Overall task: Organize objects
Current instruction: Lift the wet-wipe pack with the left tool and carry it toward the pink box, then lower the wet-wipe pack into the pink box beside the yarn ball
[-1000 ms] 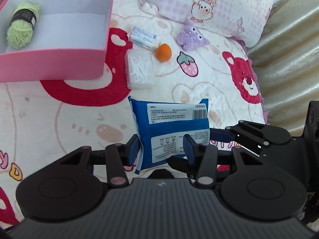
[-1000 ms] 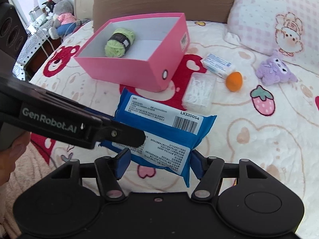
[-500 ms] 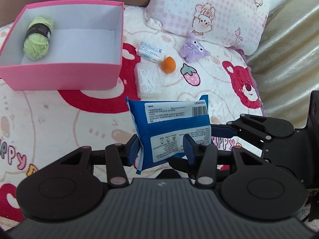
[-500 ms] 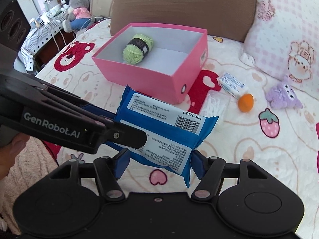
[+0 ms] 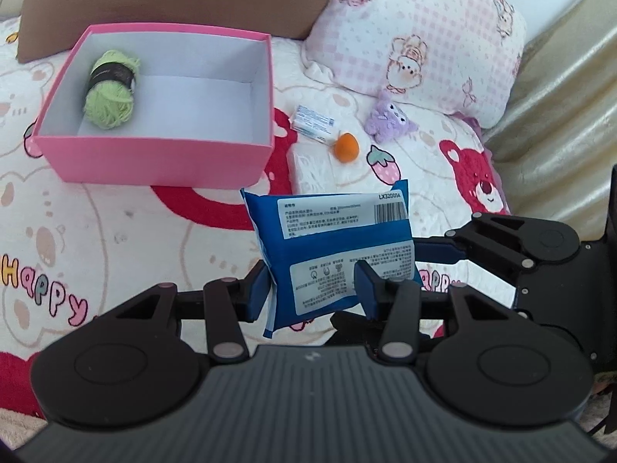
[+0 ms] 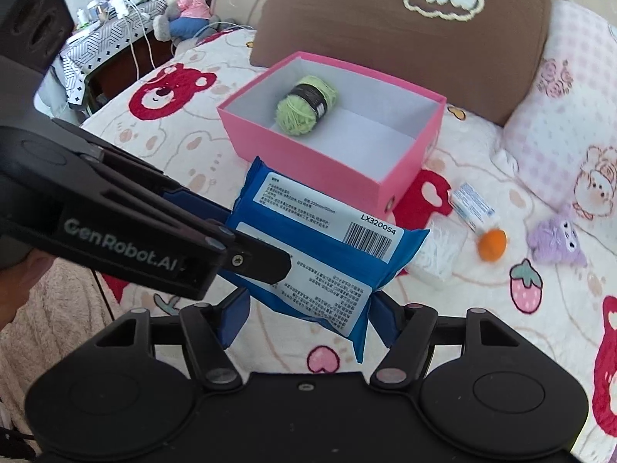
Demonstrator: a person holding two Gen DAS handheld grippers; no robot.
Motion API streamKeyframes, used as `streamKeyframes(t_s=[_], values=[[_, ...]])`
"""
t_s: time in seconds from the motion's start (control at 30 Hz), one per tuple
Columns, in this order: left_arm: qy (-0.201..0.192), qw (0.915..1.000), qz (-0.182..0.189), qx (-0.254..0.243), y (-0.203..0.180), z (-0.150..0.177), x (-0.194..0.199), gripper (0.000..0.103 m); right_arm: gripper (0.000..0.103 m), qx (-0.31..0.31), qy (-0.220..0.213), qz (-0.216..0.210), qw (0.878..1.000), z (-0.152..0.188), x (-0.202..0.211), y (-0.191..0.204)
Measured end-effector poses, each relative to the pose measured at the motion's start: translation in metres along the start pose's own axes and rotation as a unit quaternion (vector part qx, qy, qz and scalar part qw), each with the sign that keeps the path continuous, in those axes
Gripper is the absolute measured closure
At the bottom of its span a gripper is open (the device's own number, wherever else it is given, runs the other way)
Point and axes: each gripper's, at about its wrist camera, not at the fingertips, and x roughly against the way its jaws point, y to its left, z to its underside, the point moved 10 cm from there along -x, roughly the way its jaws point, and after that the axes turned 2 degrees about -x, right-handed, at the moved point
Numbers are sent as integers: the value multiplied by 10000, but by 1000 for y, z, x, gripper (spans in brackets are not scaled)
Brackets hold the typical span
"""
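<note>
Both claws and the blue pack (image 5: 339, 254) have come up higher off the bed (image 5: 127, 231) than a second ago, and more of the pink box (image 5: 154, 162) shows now. Left claw (image 5: 310, 289) squeezes the pack from both sides near its bottom edge. Right claw (image 6: 308, 322) has the pack between its fingers, and its jaws are opening, though they still touch the pack's ends. Green yarn (image 6: 306, 104) lies inside the box. A small white tube (image 5: 313, 122), an orange ball (image 5: 346, 147) and a purple toy (image 5: 389, 121) lie on the bed beside the box.
</note>
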Motion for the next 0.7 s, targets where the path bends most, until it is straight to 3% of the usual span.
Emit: streamKeyframes(t_s=[0.4, 0.7], values=[[-109, 9998, -15, 142, 25, -5, 0, 58, 30, -78, 49, -3, 10000, -20, -16, 13], [-208, 9992, -147, 295, 46, -18, -3, 58, 29, 194, 174, 36, 9997, -43, -32, 19]])
